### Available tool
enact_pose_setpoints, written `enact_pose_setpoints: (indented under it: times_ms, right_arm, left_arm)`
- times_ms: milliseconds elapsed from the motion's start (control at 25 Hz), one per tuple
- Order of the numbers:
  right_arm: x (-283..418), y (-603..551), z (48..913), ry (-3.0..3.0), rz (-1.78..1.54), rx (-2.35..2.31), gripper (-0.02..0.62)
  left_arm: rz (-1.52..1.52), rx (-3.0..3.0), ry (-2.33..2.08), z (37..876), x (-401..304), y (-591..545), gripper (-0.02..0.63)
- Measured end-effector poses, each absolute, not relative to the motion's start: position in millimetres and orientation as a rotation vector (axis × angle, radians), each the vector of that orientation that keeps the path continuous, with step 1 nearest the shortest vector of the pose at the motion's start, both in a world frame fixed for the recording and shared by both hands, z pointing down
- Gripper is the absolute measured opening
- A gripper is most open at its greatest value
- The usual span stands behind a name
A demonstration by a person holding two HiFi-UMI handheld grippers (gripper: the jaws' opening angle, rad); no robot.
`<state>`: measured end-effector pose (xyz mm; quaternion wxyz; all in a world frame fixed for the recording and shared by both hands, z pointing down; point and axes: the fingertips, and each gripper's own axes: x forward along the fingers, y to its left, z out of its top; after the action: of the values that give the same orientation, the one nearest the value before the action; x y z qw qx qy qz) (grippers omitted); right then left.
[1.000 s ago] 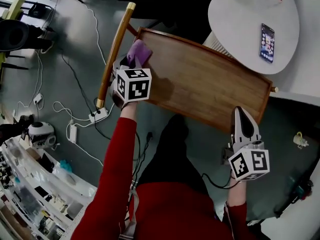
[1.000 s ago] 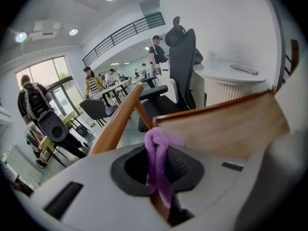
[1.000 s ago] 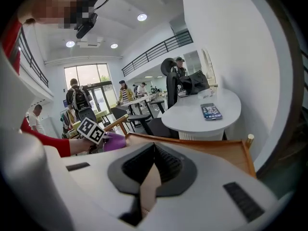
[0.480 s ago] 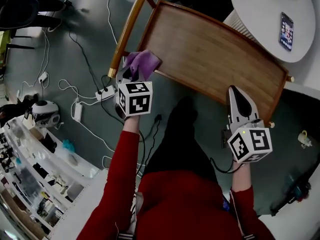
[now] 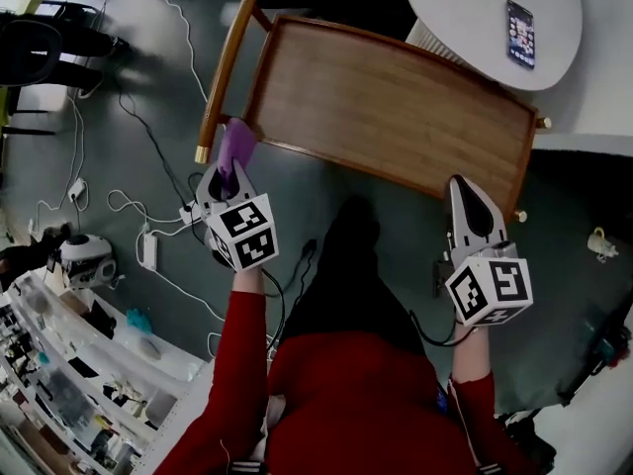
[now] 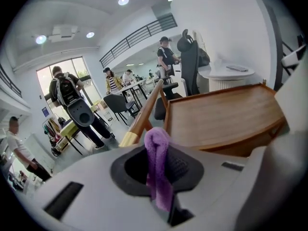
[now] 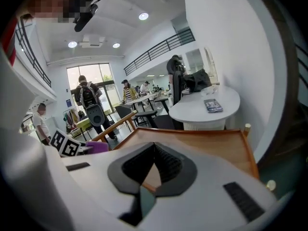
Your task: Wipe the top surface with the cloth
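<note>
The left gripper (image 5: 232, 169) has its fingers clamped on the one purple cloth (image 5: 235, 142), which hangs just off the near-left corner of the wooden table (image 5: 396, 107), beside its handle rail (image 5: 226, 72); I judge it is between strokes. The right gripper (image 5: 468, 192), fingers pressed together and empty, waits at the near-right edge. One phone (image 5: 520, 34) lies on the round white table (image 5: 465, 3) beyond.

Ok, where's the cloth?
Head view, left side: the purple cloth is clamped in the left gripper, just off the near-left corner of the wooden top, beside the handle.
</note>
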<state>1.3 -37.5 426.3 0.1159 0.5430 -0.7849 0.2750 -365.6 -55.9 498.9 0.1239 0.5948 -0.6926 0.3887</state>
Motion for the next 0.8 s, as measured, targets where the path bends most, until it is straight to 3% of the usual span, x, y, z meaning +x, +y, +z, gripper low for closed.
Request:
enact_pose_setpoints:
  times_ms: [200, 400, 800]
  right_arm:
    - [49, -11, 412, -2.184, 0.811, 1.768, 0.012]
    - [111, 57, 424, -2.044, 0.857, 1.968, 0.012]
    - [167, 123, 432, -1.792, 0.915, 2.257, 0.012]
  left_arm:
    - [1.188, 1.808, -1.856, 513, -340, -60, 0.054]
    - [1.21, 2.033, -1.585, 533, -234, -48, 0.054]
    - [1.15, 2.355, -0.868, 553, -20, 2, 0.052]
